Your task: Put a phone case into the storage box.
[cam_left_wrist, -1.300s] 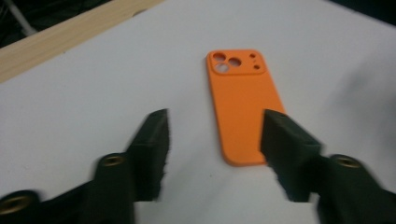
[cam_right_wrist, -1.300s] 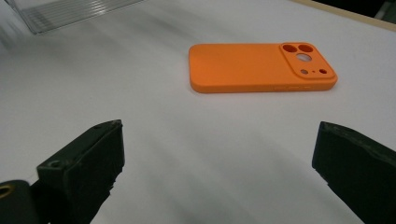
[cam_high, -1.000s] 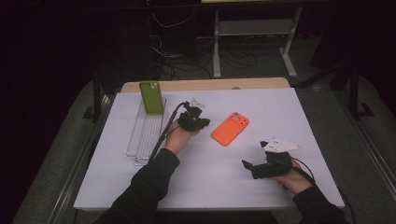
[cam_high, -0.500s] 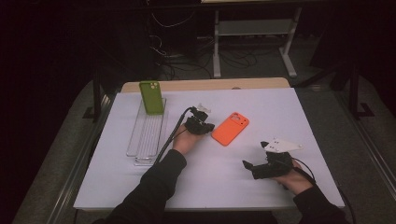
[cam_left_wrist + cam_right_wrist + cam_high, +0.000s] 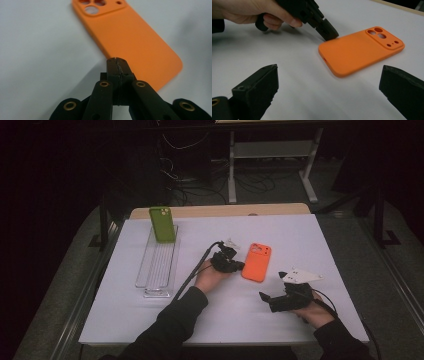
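The orange phone case is a flat, matte slab with rounded corners and a smooth, rubbery-looking skin. It lies back side up on the pale, plain counter. A raised, rounded-square block at one end carries round lens holes and a few smaller openings. Its long edges are softly bevelled, and a small slot shows in the short end nearest the right tongs.

The left tongs are black, hard-looking plastic with brass-coloured rivets at the pivots; their two jaws are pressed together with nothing between them, and a fine toothed seam runs where the pads meet. Their tip sits at the long edge of the case, near its plain end. In the right gripper view the tip stands at the corner of that edge, though whether it touches the case I cannot tell. The bare hand holding them rests on the counter just behind.

The right tongs stand spread wide, their blocky black jaws holding nothing. The case lies ahead of them and apart, its plain short end turned toward them and the lens block at the far end.

Well beyond the left tongs, on their far side from the case, a green phone case leans upright in a clear ribbed plastic rack.
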A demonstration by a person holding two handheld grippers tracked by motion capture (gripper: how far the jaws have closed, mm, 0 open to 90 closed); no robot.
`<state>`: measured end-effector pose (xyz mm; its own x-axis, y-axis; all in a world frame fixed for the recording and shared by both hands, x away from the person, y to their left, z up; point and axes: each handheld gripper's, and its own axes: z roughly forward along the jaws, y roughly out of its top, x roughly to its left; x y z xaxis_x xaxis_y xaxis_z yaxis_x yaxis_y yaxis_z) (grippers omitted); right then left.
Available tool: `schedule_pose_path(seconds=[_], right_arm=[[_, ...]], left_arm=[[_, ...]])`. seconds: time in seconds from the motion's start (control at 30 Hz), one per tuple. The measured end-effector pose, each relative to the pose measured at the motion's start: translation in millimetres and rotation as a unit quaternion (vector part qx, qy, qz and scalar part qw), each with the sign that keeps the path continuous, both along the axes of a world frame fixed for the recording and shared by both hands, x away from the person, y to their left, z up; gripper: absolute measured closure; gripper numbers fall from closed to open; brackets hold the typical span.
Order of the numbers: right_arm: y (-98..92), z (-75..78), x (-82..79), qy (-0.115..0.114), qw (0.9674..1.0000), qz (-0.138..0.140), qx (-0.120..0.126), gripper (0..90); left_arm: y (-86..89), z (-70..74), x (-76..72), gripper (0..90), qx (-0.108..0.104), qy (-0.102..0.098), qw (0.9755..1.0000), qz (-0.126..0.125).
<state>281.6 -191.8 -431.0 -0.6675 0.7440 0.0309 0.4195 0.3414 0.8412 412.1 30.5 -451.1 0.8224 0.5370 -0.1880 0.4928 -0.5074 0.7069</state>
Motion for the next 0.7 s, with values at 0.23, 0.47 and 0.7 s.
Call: schedule_pose_path(seconds=[0.23, 0.47, 0.7], right_arm=[[-0.8, 0.5, -0.4, -0.002, 1.0, -0.001, 0.0, 1.6], [-0.6, 0.4, -0.4, -0.002, 1.0, 0.001, 0.0, 1.6], [0.0, 0.1, -0.4, 0.001, 1.0, 0.002, 0.001, 1.6]], left_arm=[[-25.0, 3.5, -10.6, 89.9, -0.009, 0.005, 0.9995, -0.029], [-41.7, 1.7, -12.9, 89.9, -0.027, 0.019, 0.999, -0.031], [-50.1, 2.0, -11.8, 89.8, -0.029, 0.016, 0.9986, -0.041]])
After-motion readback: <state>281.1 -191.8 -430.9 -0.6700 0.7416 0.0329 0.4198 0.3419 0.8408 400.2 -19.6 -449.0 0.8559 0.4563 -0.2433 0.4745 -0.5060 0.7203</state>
